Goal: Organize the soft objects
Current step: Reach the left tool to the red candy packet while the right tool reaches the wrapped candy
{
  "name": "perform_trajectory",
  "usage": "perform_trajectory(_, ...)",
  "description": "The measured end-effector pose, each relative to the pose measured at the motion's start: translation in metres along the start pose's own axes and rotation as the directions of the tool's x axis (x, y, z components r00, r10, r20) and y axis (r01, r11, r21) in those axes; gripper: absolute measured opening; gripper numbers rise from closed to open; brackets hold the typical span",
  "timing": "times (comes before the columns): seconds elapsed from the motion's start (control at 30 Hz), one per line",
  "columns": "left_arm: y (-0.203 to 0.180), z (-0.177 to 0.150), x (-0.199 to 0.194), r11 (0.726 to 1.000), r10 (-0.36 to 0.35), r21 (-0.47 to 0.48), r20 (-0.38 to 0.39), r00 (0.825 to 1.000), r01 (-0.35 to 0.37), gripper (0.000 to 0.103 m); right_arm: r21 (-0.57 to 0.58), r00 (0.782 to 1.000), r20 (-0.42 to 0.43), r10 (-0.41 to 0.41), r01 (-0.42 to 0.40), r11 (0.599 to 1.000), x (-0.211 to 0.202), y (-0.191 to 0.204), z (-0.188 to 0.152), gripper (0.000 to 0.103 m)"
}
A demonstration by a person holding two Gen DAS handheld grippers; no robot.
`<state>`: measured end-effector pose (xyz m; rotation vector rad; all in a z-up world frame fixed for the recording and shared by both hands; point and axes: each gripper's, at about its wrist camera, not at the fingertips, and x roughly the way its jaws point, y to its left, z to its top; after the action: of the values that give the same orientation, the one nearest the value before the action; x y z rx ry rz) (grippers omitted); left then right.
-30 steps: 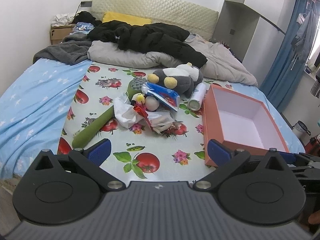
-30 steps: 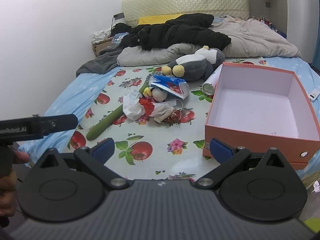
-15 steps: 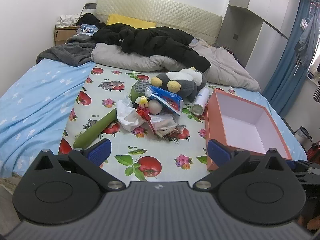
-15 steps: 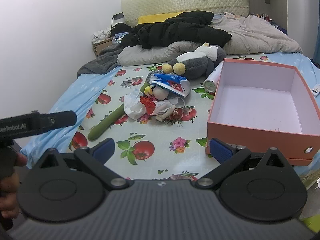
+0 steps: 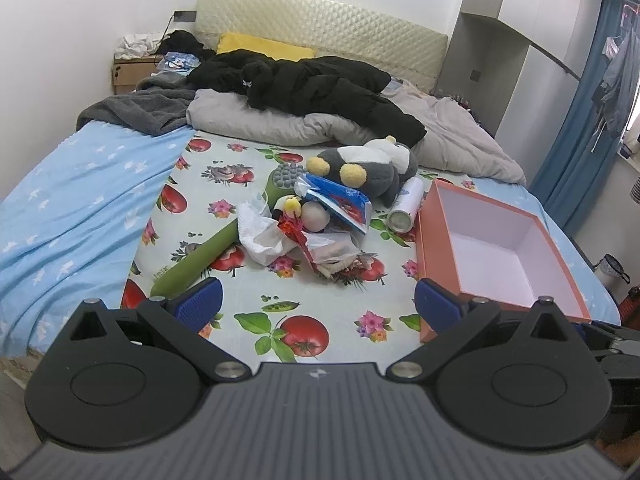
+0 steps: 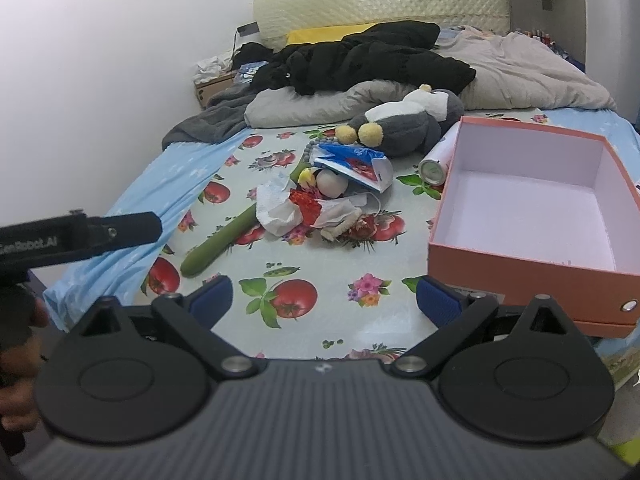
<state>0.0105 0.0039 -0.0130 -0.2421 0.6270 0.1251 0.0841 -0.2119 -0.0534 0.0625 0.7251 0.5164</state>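
Bed: a wide bed [image 5: 72,200] fills the room, with a padded headboard [image 5: 320,36] at the far end and a fruit-print cloth [image 5: 320,300] laid over the blue sheet.
Left edge: bare blue sheet, and a dark grey blanket [image 5: 132,112] bunched toward the far-left corner.
Far end: a black jacket [image 5: 312,84] lies across a grey duvet [image 5: 280,124], with a yellow pillow [image 5: 264,46] against the headboard.
Left of the pile: a long green roll [image 5: 200,256] lies slanted on the cloth, its grey nubbed head pointing to the far end.
Middle pile: crumpled white plastic bags [image 5: 260,236], a red flower [image 6: 306,204], a white ball [image 5: 314,218] and a blue and white packet [image 5: 340,200] heaped together, touching.
Soft toy: a grey and white plush penguin [image 5: 368,168] rests at the far side of the pile, just beside the duvet.
Can: a white spray can [image 5: 406,208] lies on its side between the pile and the box.
Right edge: an open orange box [image 5: 436,256], white inside, sits by the near-right corner.
Left gripper [image 5: 316,304]: fingers spread wide, holding nothing, hovering over the near edge.
Right gripper [image 6: 324,300]: fingers spread wide, holding nothing, beside the box's near-left corner.
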Motion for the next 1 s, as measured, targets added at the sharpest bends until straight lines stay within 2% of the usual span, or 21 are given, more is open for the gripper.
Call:
perform_trajectory(0.23,0.006,-0.005,0.015,1.000,-0.003,-0.010,0.000,1.000,0.003,0.102,-0.036,1.000,0.001,0.007,-0.007,0.999,0.027,0.007,-0.004,0.100)
perform_trajectory(0.6,0.029,0.007,0.092,1.000,-0.012,-0.020,-0.048,0.999,0.011,0.102,-0.099,0.999,-0.033,0.008,-0.011,0.995,0.095,0.011,0.006,0.100)
perform_trajectory(0.7,0.036,0.012,0.116,0.999,-0.012,-0.034,-0.061,0.998,0.010,0.100,-0.110,0.998,-0.059,0.003,-0.009,0.994,0.116,0.010,0.009,0.089)
perform_trajectory(1.0,0.052,0.019,0.191,0.998,-0.015,-0.070,-0.128,0.992,0.006,0.087,-0.133,0.992,-0.124,-0.003,-0.014,0.991,0.173,0.000,0.016,0.083)
